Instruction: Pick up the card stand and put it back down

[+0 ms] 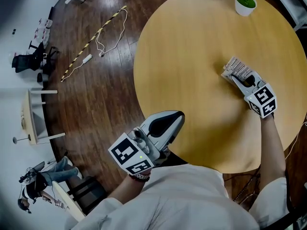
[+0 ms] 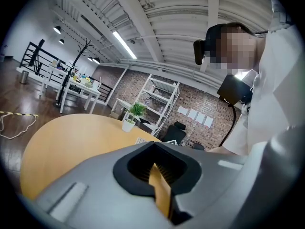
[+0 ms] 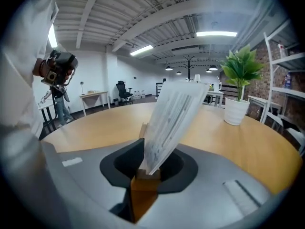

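The card stand [image 1: 236, 69] is a white printed card in a small wooden base, on the right side of the round wooden table [image 1: 192, 56]. My right gripper [image 1: 235, 78] is shut on it at its base. In the right gripper view the card [image 3: 174, 118] rises tilted to the right from between the jaws of the right gripper [image 3: 145, 175]. My left gripper [image 1: 178, 118] hangs over the table's near left edge, shut with nothing in it. Its jaws meet in the left gripper view [image 2: 159, 185], far from the stand.
A white pot with a green plant [image 1: 245, 4] stands at the table's far edge, beyond the stand. On the dark wood floor to the left lie a white cable and a striped strip [image 1: 98, 35]. A small desk [image 1: 31, 116] and a person [image 1: 43, 176] are at far left.
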`<state>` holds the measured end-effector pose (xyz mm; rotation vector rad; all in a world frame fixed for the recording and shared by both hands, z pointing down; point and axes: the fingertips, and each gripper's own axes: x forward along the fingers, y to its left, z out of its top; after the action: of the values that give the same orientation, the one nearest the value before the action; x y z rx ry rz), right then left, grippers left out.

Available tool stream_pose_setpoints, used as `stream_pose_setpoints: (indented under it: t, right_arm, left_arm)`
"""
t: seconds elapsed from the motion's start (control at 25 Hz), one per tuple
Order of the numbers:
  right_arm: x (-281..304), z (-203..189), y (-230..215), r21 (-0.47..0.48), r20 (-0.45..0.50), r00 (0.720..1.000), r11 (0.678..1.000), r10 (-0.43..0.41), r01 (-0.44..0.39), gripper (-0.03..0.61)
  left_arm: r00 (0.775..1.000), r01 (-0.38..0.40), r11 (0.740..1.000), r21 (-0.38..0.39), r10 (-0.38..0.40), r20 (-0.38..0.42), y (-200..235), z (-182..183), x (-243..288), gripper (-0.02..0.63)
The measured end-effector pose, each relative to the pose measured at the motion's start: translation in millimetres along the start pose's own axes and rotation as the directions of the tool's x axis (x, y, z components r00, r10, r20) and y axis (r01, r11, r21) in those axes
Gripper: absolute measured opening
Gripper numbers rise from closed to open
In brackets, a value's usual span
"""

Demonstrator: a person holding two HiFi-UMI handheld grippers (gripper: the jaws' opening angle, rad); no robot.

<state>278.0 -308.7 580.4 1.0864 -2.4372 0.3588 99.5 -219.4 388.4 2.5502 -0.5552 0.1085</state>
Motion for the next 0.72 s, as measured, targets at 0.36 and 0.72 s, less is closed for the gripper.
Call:
stream_pose_setpoints:
  t: [0.36, 0.72]
  right_arm:
    - [-30, 46, 28, 0.061, 0.180, 0.983, 0.998, 0.019, -0.030, 0.086]
    - [-106, 134, 131, 0.000, 0.309, 0.949, 0.998, -0.055, 0.057, 0.086]
  left_arm:
    - [0.999, 0.031, 0.999, 0.041, -0.032, 0.016, 24, -8, -2, 0.002]
    - [0.986, 0.131, 0.986, 0.105, -0.141, 0.092, 11, 0, -54, 0.002]
